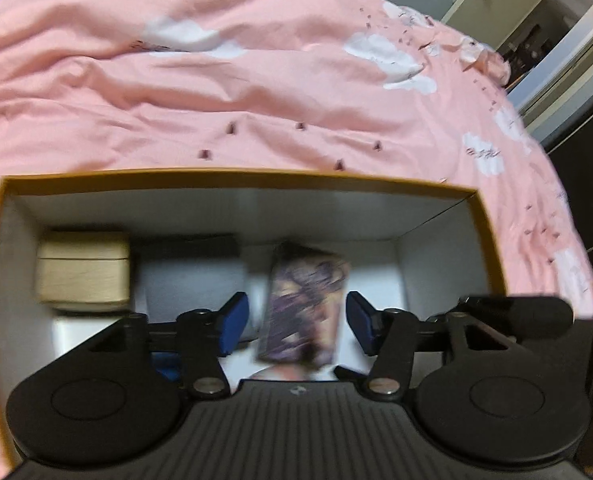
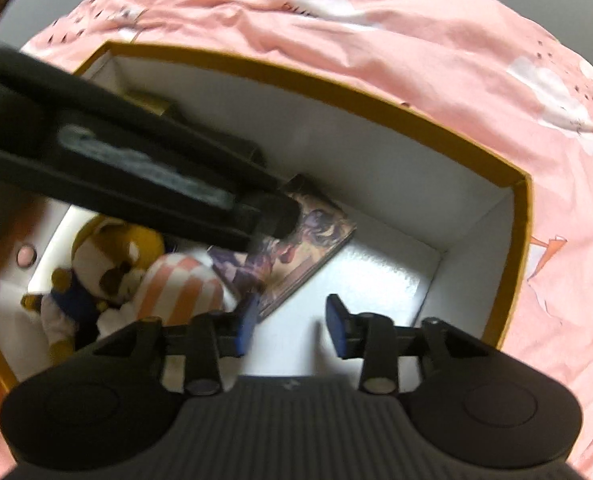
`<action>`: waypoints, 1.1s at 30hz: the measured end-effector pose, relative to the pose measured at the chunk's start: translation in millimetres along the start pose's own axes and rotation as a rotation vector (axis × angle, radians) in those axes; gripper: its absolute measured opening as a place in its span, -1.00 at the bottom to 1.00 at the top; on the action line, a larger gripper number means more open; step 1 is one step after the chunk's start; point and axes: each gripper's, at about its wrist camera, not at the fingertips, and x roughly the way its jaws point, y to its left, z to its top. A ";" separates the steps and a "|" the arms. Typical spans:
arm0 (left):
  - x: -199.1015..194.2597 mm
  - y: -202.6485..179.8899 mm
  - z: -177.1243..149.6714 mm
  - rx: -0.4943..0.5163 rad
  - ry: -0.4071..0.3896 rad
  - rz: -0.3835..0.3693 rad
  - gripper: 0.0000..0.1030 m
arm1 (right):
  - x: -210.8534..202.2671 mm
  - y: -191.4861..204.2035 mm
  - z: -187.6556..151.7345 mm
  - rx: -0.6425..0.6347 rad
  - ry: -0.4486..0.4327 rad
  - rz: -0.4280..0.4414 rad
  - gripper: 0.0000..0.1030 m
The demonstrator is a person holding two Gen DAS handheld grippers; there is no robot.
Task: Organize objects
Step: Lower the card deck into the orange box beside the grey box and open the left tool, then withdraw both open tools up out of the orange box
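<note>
Left wrist: book [image 1: 302, 308] lies between left tool's [image 1: 297, 322] parted pads

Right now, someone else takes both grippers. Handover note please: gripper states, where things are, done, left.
Left gripper: open, pads either side of the illustrated book, not pressing it.
Right gripper: open, nothing between the pads, over bare box floor.
Box sits on the pink bedding. Inside: the book lying flat mid-box, a wooden case in the far left corner, a plush toy beside a striped item.
Done: these things are in the box.
Left: cannot tell if more items wait outside; none visible on the bedding.
</note>
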 end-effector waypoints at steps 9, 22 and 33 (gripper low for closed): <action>-7.7 6.8 -20.9 0.183 0.022 0.146 0.06 | 26.6 2.9 7.6 -0.102 0.091 0.010 -0.13; -11.8 17.7 -32.6 0.194 0.014 0.168 0.06 | 27.2 27.4 12.3 -0.583 0.096 -0.026 -0.11; -17.2 27.2 -37.9 0.162 0.006 0.150 0.07 | 25.1 42.9 -2.6 -0.901 0.052 -0.079 -0.43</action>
